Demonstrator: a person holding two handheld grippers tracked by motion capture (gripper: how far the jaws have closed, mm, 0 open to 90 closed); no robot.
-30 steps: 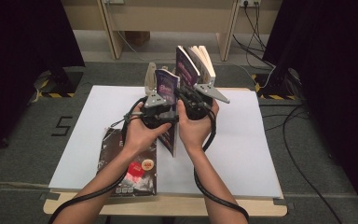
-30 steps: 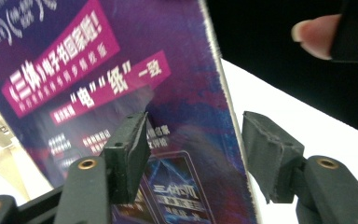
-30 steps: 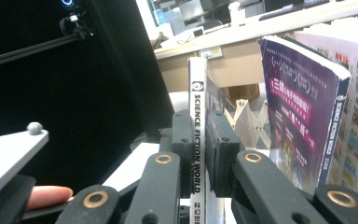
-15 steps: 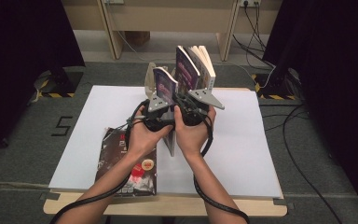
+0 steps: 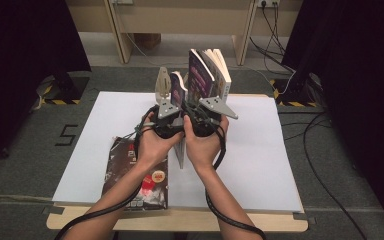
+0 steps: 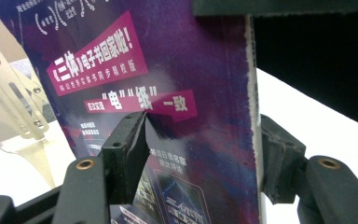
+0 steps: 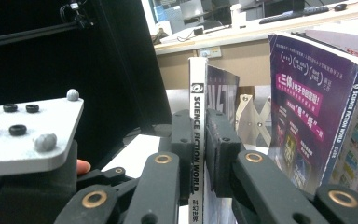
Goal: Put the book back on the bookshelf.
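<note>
A thin magazine (image 5: 177, 87) with a purple back cover (image 6: 182, 70) and a white spine reading SCIENCE FICTION WORLD (image 7: 197, 93) stands upright mid-table between both hands. My right gripper (image 7: 199, 140) is shut on its spine; in the high view it sits at the magazine's right (image 5: 196, 114). My left gripper (image 6: 200, 149) straddles the magazine from its left (image 5: 174, 112). One pad creases the cover and the other lies against the far edge. Its jaws have just been closing a little, with the magazine between them.
Several more magazines (image 5: 207, 75) (image 7: 307, 102) stand upright just behind, beside a pale bookend (image 5: 161, 85) (image 6: 14, 102). Another magazine (image 5: 137, 175) lies flat at the front left of the white table top (image 5: 260, 150). Cables trail off the front edge.
Both hands have edged a touch toward the standing magazines. The held magazine stays upright between the grippers.
</note>
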